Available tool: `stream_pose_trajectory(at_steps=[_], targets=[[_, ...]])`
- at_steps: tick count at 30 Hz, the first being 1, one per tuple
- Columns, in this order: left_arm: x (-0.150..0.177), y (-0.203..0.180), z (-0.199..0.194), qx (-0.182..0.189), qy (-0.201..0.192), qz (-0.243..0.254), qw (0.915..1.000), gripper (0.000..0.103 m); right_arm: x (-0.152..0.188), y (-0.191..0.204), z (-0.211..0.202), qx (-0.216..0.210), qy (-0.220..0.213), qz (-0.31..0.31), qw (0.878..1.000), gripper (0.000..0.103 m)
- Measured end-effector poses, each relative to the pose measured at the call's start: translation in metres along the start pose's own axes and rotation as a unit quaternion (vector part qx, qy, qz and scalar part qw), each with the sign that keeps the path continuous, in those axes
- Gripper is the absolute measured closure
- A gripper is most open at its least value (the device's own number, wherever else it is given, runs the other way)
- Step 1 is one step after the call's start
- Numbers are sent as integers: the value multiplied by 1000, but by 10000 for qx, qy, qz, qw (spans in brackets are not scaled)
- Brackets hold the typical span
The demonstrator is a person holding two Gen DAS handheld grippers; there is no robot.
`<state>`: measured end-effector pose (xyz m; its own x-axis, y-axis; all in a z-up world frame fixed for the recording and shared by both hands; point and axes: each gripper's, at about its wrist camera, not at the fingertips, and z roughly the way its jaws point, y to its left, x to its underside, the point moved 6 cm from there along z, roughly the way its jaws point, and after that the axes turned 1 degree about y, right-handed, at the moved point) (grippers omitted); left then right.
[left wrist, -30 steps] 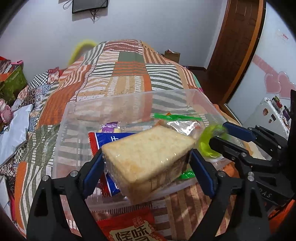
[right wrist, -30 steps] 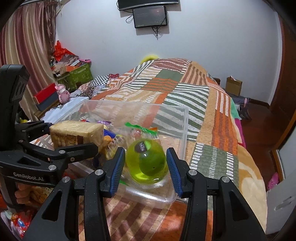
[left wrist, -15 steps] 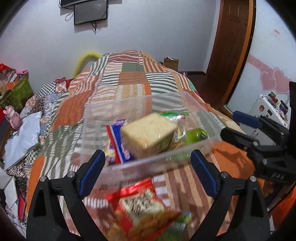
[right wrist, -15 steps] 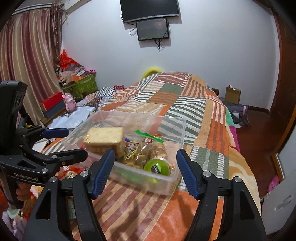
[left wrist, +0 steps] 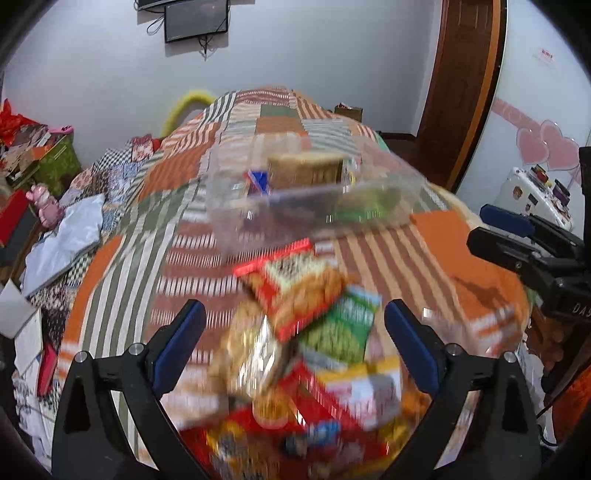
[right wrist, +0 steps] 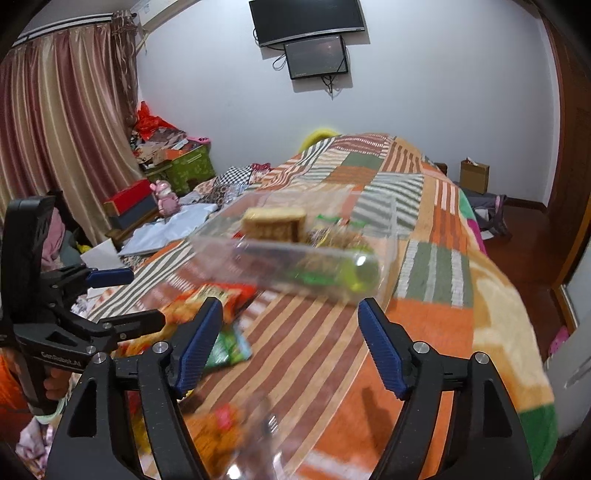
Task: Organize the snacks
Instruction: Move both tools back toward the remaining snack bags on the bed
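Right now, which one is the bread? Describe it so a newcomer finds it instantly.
Start at the patchwork bed, then the clear plastic bin on it. The bread is the tan block at the bin's left end, plain and square-edged, unlike the green cup and crinkly packets beside it.

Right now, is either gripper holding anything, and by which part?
Nothing is held. The left gripper and right gripper are both open and empty, above the snack packets.

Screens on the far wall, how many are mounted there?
2: a large screen high on the wall and a smaller screen mounted directly below it, cables hanging beneath. The left wrist view crops the upper one.
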<state>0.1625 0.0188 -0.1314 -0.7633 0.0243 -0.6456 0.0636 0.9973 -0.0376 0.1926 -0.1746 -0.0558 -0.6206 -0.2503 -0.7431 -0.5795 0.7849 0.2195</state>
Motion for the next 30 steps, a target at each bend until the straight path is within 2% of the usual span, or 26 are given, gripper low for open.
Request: stream_pose_trajectory(at_steps=[10,12,17,20,25,30], targets=[[69,8,-3,-153,334,-293,9989,4,52,32,-10,4,247,-79,9997,28],[78,8,-5,-120,357,-388,9985,4,60,34,-10,11,303,-77,9995,24],[87,8,-7,14,337,-584,9977,1,78,40,-1,7,554,-136,9984,20],[90,5,-4,-38,320,-529,9981,0,88,43,6,-21,720,-163,9973,19],[90,3,0,-64,240,-514,9984,0,95,42,13,-101,796,-55,9968,11],[92,10,1,33,138,-710,9974,1,101,53,19,-42,840,-400,9957,2]])
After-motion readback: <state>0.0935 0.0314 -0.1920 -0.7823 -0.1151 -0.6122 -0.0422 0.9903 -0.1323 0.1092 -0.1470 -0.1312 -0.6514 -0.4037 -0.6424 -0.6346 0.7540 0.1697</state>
